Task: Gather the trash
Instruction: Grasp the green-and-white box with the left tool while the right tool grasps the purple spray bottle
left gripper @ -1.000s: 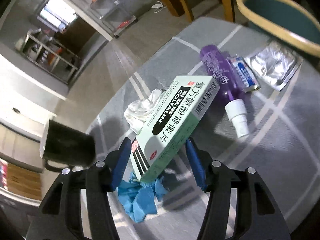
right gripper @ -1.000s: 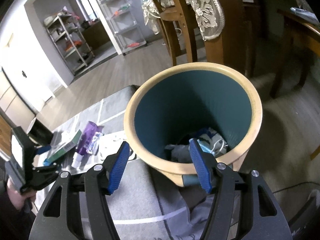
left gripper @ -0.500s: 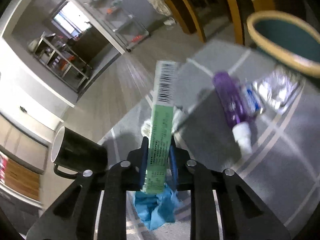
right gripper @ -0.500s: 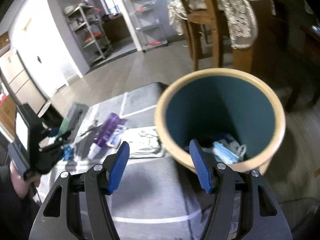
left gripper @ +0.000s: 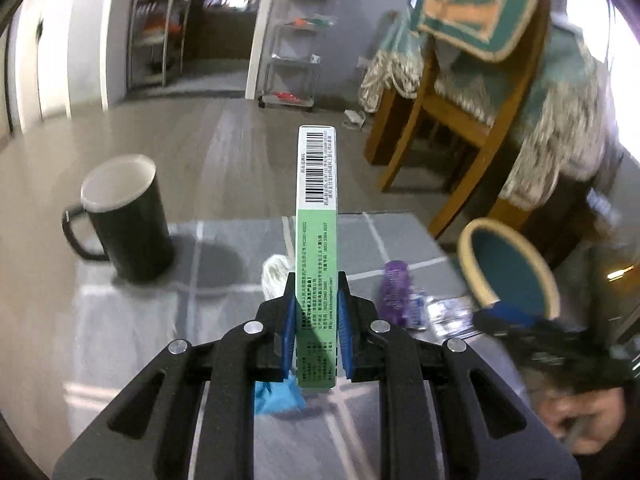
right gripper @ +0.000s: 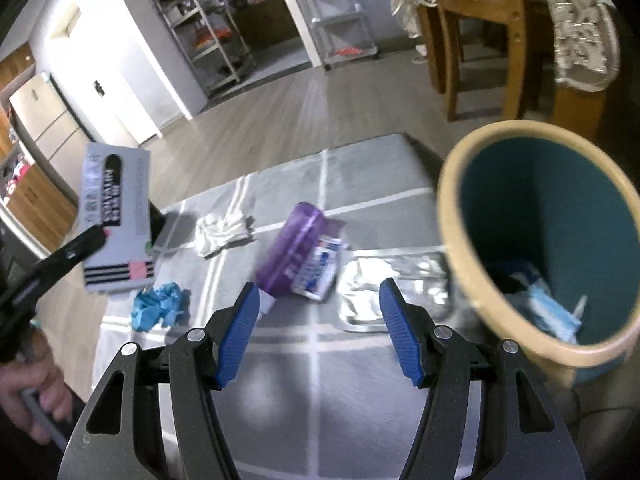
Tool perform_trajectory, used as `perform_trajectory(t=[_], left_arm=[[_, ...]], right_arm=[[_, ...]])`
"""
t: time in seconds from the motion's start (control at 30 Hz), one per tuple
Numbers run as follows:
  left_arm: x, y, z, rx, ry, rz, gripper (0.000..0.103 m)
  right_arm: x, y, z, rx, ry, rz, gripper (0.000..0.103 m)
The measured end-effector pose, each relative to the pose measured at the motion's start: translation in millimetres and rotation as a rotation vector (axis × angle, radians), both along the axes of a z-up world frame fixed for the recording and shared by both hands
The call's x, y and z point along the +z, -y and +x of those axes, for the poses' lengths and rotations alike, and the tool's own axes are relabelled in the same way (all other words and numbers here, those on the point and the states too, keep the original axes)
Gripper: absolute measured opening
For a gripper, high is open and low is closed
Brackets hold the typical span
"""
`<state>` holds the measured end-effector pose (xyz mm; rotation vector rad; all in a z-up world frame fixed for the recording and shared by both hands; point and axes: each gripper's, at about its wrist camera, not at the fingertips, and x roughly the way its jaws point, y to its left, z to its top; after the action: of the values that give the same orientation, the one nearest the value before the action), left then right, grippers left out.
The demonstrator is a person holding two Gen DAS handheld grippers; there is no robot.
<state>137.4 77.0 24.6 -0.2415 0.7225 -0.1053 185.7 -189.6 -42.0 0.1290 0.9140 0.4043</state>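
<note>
The left gripper (left gripper: pixel 316 332) is clamped on a green medicine box (left gripper: pixel 316 240), its blue pads (left gripper: pixel 289 328) pressing both broad faces, so the box stands on edge above the table (left gripper: pixel 140 320), clear of it. The narrow side facing the left wrist camera carries a barcode on white at the far end, then small print on green that includes "HC20140022" and a phone number; the rest is too fine to read. From the right wrist camera the same box (right gripper: pixel 116 216) shows its pale broad face with a black label in white letters and black stripes with a pink square at the near end; the lettering is blurred. The right gripper (right gripper: pixel 320 332) is held open with nothing between its pads, above the grey cloth with white lines. On the table lie a purple bottle (right gripper: pixel 294 248), a small white-and-blue packet (right gripper: pixel 320 268) touching it with unreadable print, a silver foil pack (right gripper: pixel 384 288) just beside the bin, a white tissue (right gripper: pixel 220 232) and a crumpled blue scrap (right gripper: pixel 160 304). A black mug (left gripper: pixel 124 216) stands at the far left. The teal bin (right gripper: pixel 560 232) with a tan rim already contains trash.
</note>
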Motion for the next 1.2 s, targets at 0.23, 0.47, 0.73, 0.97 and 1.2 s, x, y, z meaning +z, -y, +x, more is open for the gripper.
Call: perform_trajectory(t=[0.23,0.47,0.73,0.97,1.2], left_arm=[[-13.2,-35.0,-21.1,0.048,0.024,-0.193,0.017],[-23.0,-37.6,-21.1,0.055,0.026,-0.235,0.017],[-30.3,-41.2,-19.1,0.049,0.015,-0.270,0.017],[-34.6,-38.7,-14.8,0.054,0.010,-0.259,0.017],[-37.2,-31.2,-13.8,0.037,-0.007,-0.228,0.017]], right_arm=[[-10.2,-38.7,16.7,0.025,-0.027,-0.060,0.060],[-23.3,-70.6,42.5,0.037,-0.064,-0.144,0.052],[-36.4,-107.5,61.1,0.053,-0.090,-0.274,0.039],[-43.7,-135.4,39.9,0.154,-0.038,-0.356,0.034],[-45.4,-131.1,12.3,0.196,-0.021,-0.319,0.034]])
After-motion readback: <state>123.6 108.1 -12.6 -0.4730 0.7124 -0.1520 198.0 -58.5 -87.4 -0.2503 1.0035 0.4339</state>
